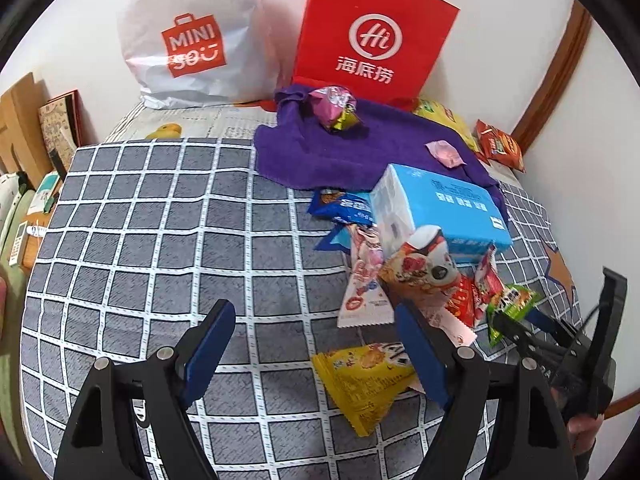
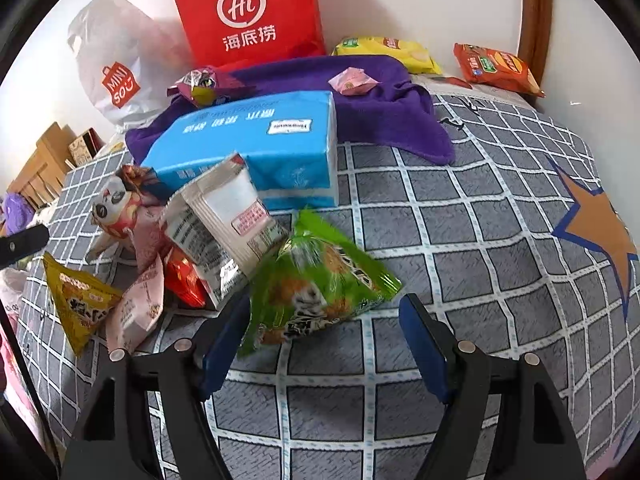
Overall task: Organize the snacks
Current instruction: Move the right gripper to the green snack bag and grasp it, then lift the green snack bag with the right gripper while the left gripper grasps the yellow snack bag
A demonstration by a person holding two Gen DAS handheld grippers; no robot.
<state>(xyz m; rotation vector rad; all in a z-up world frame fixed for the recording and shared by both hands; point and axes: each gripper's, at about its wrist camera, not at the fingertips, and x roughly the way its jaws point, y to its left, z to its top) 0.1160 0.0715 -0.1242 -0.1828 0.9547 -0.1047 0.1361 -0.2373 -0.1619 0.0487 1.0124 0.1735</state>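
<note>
A: Where do the snacks sit?

B: Most lie in a loose heap on the grey bed cover with the white grid pattern (image 2: 480, 216), in front of a light blue plastic-wrapped tissue pack (image 2: 264, 136). That pack rests partly on a crumpled purple towel (image 2: 400, 120).

A: And the left hand-held gripper (image 1: 320, 344)?

B: Its blue-padded jaws are spread wide with nothing pinched. A yellow triangular snack packet (image 1: 360, 380) lies on the cover between and just below them, closer to the right-side finger; I cannot tell whether it touches it.

A: The right hand-held gripper (image 2: 320, 332)?

B: Also spread. A green triangular foil snack packet (image 2: 316, 284) sits between the fingertips, against the left-side pad, well clear of the other.

A: Anything at the back?

B: A red paper bag with a white "Hi" logo (image 1: 368, 28) and a white plastic Miniso bag (image 1: 188, 36) stand against the wall. A yellow crisp bag (image 2: 392, 52) and an orange crisp bag (image 2: 496, 68) lie behind the towel, and a small pink wrapped sweet (image 2: 352, 80) lies on it.
</note>
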